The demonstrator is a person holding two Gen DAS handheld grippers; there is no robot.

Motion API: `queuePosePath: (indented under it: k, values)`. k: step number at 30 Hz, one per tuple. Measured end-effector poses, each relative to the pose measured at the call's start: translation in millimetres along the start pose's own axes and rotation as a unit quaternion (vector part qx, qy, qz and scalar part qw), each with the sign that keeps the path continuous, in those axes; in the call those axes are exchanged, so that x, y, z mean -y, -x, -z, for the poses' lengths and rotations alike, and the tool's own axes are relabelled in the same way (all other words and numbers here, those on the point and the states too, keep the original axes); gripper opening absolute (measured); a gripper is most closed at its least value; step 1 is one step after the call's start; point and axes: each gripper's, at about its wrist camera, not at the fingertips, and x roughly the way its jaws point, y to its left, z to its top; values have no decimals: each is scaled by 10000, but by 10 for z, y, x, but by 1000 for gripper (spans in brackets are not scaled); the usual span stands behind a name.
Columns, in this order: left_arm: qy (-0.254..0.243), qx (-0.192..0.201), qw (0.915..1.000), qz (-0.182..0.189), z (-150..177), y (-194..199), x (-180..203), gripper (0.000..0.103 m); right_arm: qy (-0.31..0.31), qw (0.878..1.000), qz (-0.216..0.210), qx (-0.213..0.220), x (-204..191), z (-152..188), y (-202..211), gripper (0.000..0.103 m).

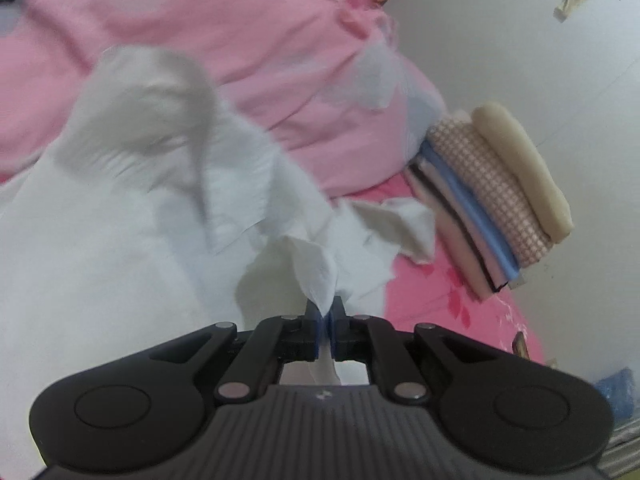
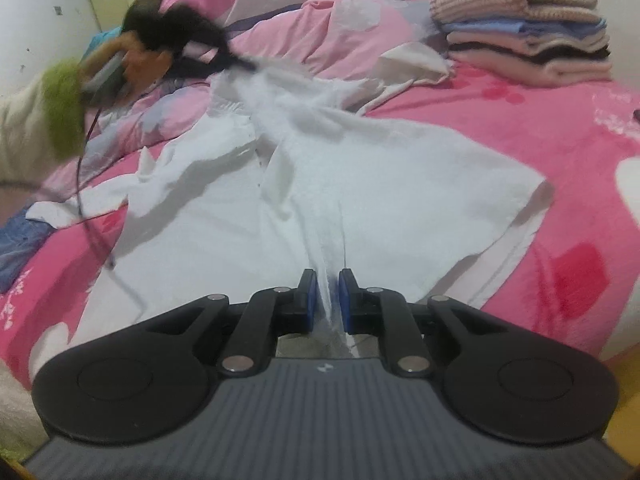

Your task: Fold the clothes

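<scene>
Both wrist views look down closely along their tongs, sharing the white garment (image 1: 120, 280).

No readable text, label, brand name or number appears in either wrist view. The only mark is a small pale emblem, too small to make out, on the ribbed grey body of the left gripper (image 1: 326, 316) and of the right gripper (image 2: 328, 280).
</scene>
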Motion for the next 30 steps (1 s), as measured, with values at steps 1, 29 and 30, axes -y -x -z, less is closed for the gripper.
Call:
queuePosePath:
  k: [1, 29, 30]
  values:
    - [26, -30, 10000, -80, 65, 11, -134, 12, 34, 10000, 52, 0, -16, -18, 23, 11]
    - [-1850, -339, 9789, 800, 1440, 231, 469, 52, 243, 9993, 263, 57, -154, -290, 59, 1]
    - [-1716, -404, 9800, 926, 1452, 225, 448, 52, 355, 9987, 269, 239, -180, -350, 140, 1]
